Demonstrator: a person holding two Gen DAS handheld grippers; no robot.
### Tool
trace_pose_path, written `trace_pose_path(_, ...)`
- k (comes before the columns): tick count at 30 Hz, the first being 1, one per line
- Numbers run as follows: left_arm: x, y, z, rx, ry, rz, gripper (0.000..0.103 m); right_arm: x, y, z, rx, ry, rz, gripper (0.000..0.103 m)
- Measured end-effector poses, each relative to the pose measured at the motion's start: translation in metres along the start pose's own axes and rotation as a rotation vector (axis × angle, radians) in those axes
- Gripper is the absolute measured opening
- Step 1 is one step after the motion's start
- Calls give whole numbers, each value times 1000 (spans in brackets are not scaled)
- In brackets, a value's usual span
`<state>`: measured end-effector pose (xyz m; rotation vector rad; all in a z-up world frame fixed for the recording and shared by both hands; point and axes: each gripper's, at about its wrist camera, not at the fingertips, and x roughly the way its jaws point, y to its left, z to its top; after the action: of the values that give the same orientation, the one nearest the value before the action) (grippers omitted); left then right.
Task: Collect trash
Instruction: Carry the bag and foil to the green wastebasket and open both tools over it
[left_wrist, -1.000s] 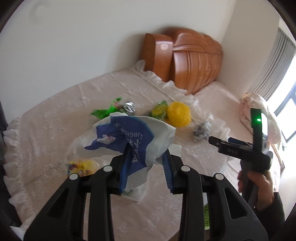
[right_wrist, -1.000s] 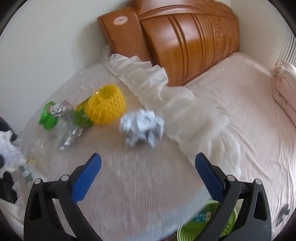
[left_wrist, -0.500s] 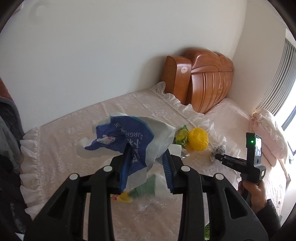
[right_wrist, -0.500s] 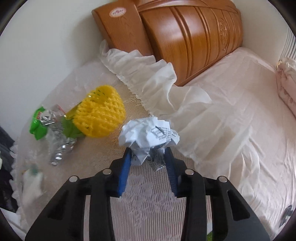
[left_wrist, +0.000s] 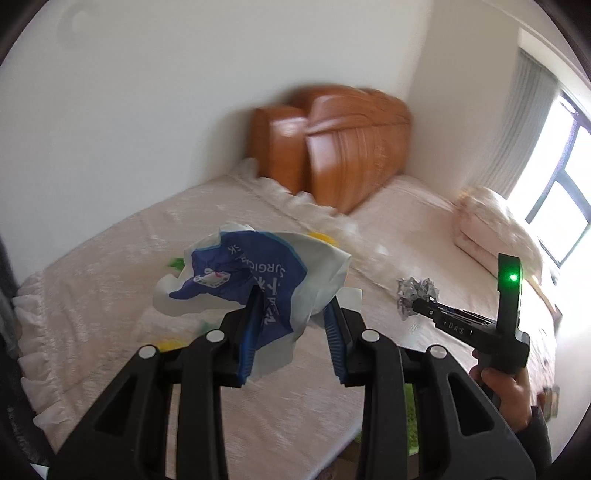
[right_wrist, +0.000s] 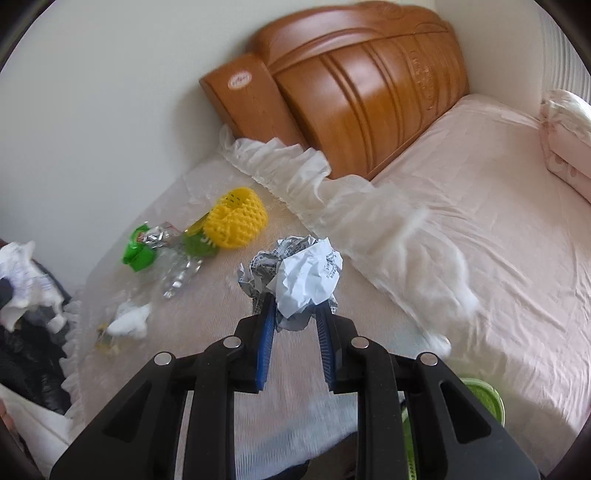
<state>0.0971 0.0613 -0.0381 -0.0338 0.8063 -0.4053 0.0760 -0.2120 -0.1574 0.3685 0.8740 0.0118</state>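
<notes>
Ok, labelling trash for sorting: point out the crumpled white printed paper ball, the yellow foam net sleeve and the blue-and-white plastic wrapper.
crumpled white printed paper ball (right_wrist: 306, 275), right wrist view, its front.
yellow foam net sleeve (right_wrist: 236, 223), right wrist view, mesh side.
blue-and-white plastic wrapper (left_wrist: 236, 275), left wrist view, blue panel.

A bed (right_wrist: 480, 206) fills the room ahead of both tools, laid with a pale pink sheet. Nearer the tools a cream lace cover (right_wrist: 207, 332) lies over it, its ruffled edge (right_wrist: 280, 166) running across just ahead of the tips. Beyond that stands a carved orange-brown wooden headboard (right_wrist: 369, 88) against a plain white wall (left_wrist: 184, 92). Far right of the left tool, a folded pink quilt (left_wrist: 495, 225) rests on the bed beside a dark-framed window (left_wrist: 561, 192), bright with daylight, with a grey curtain (left_wrist: 524, 129) hanging at its near side. Low on the right, by the bed's edge, a green basket (right_wrist: 484, 398) shows.
</notes>
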Motion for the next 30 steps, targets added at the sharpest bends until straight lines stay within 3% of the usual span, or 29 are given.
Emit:
trace_pose_path(9, 32, -133, -35, 215, 145, -315, 32, -128, -93, -82, 127, -70, -213, 23)
trace_pose_path(17, 59, -243, -76, 399, 255, -481, 33, -194, -159, -134, 287, -127, -338, 24)
trace_pose_path(19, 76, -261, -90, 413, 323, -520, 33, -199, -169, -141, 302, -130, -346, 24)
trace_pose_path(23, 118, -295, -120, 422, 480, -561, 37, -203, -189, -150, 320, -119, -346, 24)
trace_pose_path(25, 141, -306, -139, 426, 559, -550, 47, -199, -198, -154, 329, -109, -336, 24)
trace_pose_path(28, 158, -313, -154, 437, 575, -486, 65, -192, -206, -155, 333, -92, -322, 24)
trace_pose_path(30, 161, -313, -154, 432, 561, -464, 68, -188, -209, -154, 333, -82, -312, 25)
